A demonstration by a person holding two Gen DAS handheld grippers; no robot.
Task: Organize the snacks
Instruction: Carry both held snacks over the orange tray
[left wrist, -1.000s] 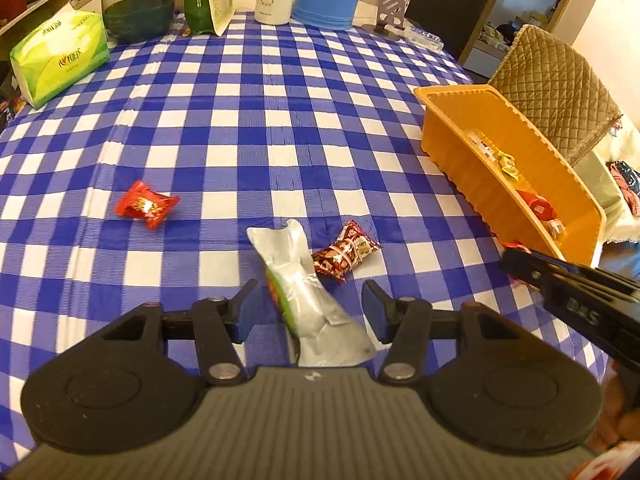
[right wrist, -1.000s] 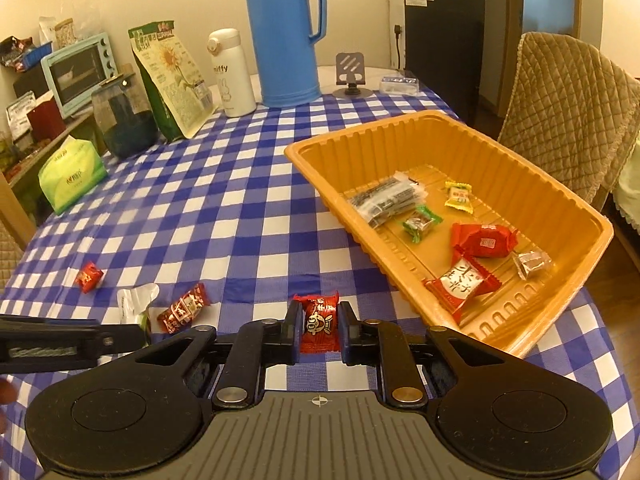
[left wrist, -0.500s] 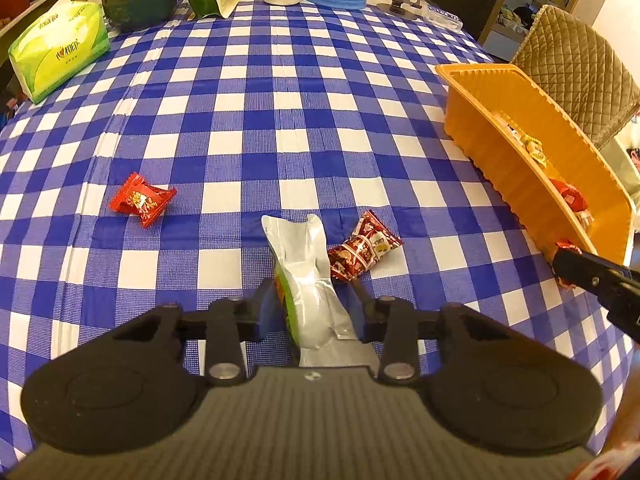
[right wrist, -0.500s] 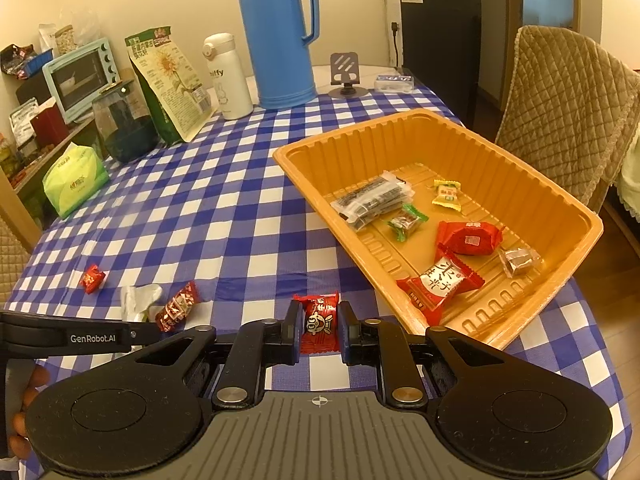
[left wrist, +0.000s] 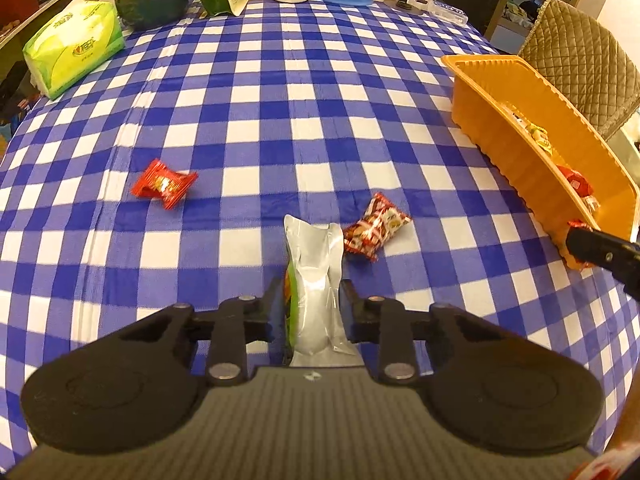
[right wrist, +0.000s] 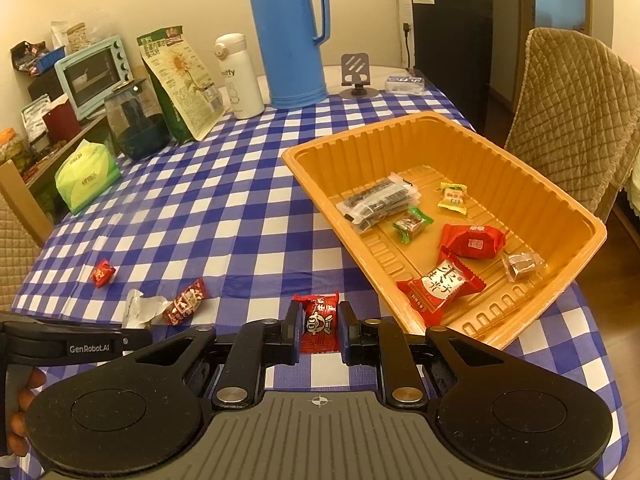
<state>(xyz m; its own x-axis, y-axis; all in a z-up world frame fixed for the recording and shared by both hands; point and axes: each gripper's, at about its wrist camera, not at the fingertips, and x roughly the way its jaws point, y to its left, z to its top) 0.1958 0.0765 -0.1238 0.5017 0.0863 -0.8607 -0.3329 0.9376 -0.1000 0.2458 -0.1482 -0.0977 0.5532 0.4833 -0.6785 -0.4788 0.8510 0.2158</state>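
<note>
My left gripper point(left wrist: 311, 300) is shut on a silver and green snack pouch point(left wrist: 314, 280) above the checked tablecloth. A red-white candy point(left wrist: 376, 228) lies just right of it and a red candy point(left wrist: 164, 188) lies further left. My right gripper point(right wrist: 319, 324) is shut on a small red candy packet point(right wrist: 320, 322), held left of the orange tray's point(right wrist: 560, 216) near corner. The tray holds several wrapped snacks. The left gripper also shows at the right wrist view's left edge point(right wrist: 132, 334), with the silver pouch point(right wrist: 142, 310).
At the table's far end stand a blue thermos point(right wrist: 292, 36), a white bottle point(right wrist: 240, 76), a green seed bag point(right wrist: 180, 80), a dark glass jar point(right wrist: 136, 120) and a phone stand point(right wrist: 356, 76). A green tissue pack point(left wrist: 76, 48) lies at the left. A quilted chair point(right wrist: 576, 120) stands beside the tray.
My left gripper has closed on the silver pouch and lifted it slightly. My right gripper, still holding the red packet, has drawn closer to the tray.
</note>
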